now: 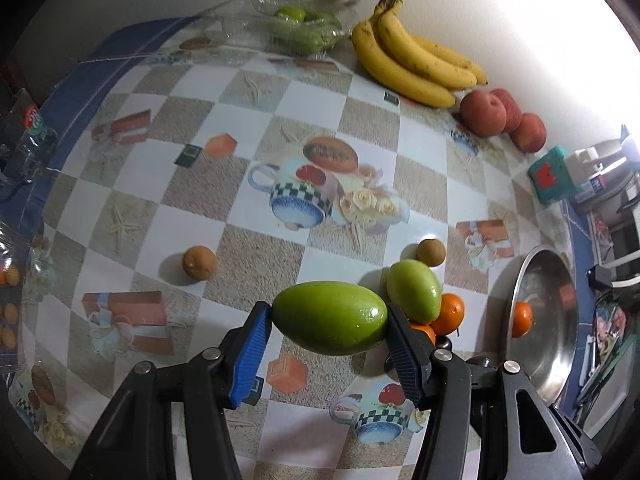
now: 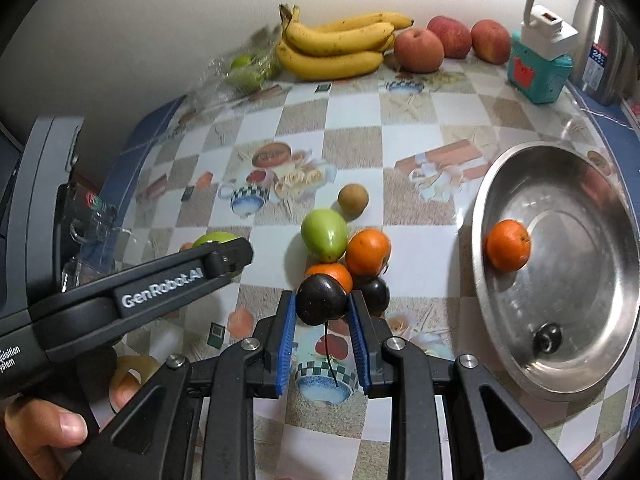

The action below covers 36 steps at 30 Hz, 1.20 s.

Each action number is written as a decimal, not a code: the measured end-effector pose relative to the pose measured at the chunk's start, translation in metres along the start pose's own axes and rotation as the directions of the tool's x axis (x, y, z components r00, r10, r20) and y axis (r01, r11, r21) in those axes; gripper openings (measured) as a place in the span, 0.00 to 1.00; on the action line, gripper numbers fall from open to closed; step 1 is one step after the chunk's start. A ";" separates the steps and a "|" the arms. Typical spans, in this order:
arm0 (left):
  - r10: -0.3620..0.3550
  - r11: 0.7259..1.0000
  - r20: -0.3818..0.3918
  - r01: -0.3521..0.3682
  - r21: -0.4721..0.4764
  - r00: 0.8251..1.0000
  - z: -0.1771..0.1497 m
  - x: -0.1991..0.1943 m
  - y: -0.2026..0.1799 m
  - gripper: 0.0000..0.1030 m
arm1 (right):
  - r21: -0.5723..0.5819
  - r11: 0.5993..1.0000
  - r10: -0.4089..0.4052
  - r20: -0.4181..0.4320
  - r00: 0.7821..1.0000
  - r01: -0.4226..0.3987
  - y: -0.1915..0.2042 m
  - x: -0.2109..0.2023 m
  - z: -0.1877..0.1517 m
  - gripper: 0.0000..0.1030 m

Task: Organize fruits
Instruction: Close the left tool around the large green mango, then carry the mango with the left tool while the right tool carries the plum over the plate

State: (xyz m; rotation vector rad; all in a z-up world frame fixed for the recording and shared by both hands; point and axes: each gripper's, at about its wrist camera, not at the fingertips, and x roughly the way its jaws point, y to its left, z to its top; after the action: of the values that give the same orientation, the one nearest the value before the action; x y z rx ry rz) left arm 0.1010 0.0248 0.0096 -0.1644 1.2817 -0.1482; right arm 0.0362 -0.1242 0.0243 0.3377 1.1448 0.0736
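My left gripper is shut on a green oval fruit and holds it above the table. My right gripper is shut on a dark cherry with a thin stem hanging down. Behind it lie a second green fruit, two oranges, another dark cherry and a small brown fruit. A steel bowl at the right holds an orange and a dark cherry. Another brown fruit lies alone at the left.
Bananas and three red apples lie along the back wall. A clear plastic box with green fruits stands at the back left. A teal and white toy and a steel flask stand at the back right.
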 end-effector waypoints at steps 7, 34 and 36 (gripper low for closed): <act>0.012 1.000 0.010 -0.012 -0.010 1.000 0.002 0.000 -0.001 0.59 | 0.032 0.999 -0.018 0.019 1.000 0.018 -0.012 -0.007 0.002 0.27; 0.080 0.997 0.050 -0.080 -0.002 0.996 -0.002 -0.004 -0.024 0.59 | 0.212 0.977 -0.030 0.135 0.990 0.001 -0.074 -0.045 0.006 0.26; 0.079 0.997 0.050 -0.079 -0.001 0.996 -0.003 -0.004 -0.026 0.59 | 0.225 0.974 -0.031 0.140 0.990 -0.001 -0.079 -0.047 0.006 0.27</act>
State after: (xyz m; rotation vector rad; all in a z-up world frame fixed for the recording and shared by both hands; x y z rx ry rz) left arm 0.0966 0.0000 0.0174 -0.1158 1.2362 -0.0764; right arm 0.0132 -0.2111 0.0437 0.5272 1.0147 -0.0938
